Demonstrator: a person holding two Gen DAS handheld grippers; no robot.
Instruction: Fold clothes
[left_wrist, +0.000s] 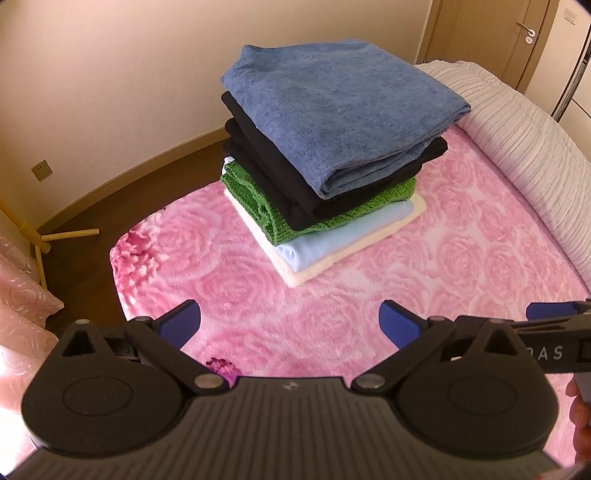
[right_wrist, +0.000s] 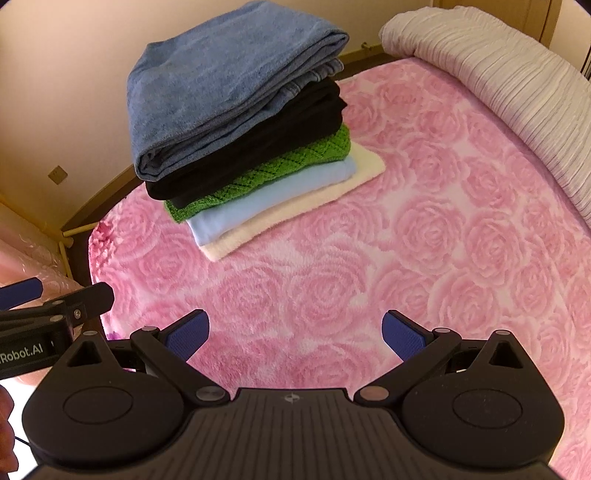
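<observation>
Sitting on the pink rose blanket (left_wrist: 369, 295) is a neat stack of folded clothes (left_wrist: 325, 155), near the far left corner of the bed. A blue towel-like piece (right_wrist: 229, 85) is on top. Under it come black clothes (right_wrist: 258, 147), a green knit (right_wrist: 280, 170), a light blue piece (right_wrist: 273, 195) and a cream one (right_wrist: 295, 210) at the bottom. A rolled white quilt (right_wrist: 517, 96) lies well apart on the right.

The left gripper (left_wrist: 290, 325) and the right gripper (right_wrist: 295, 332) both hang over bare blanket, fingers spread wide, holding nothing.

The clothes look soft and floppy, and the stack may tip if pushed. I cannot tell whether any piece is left to fold. A good place to pinch the top piece is probably its thick folded edge at the front.
</observation>
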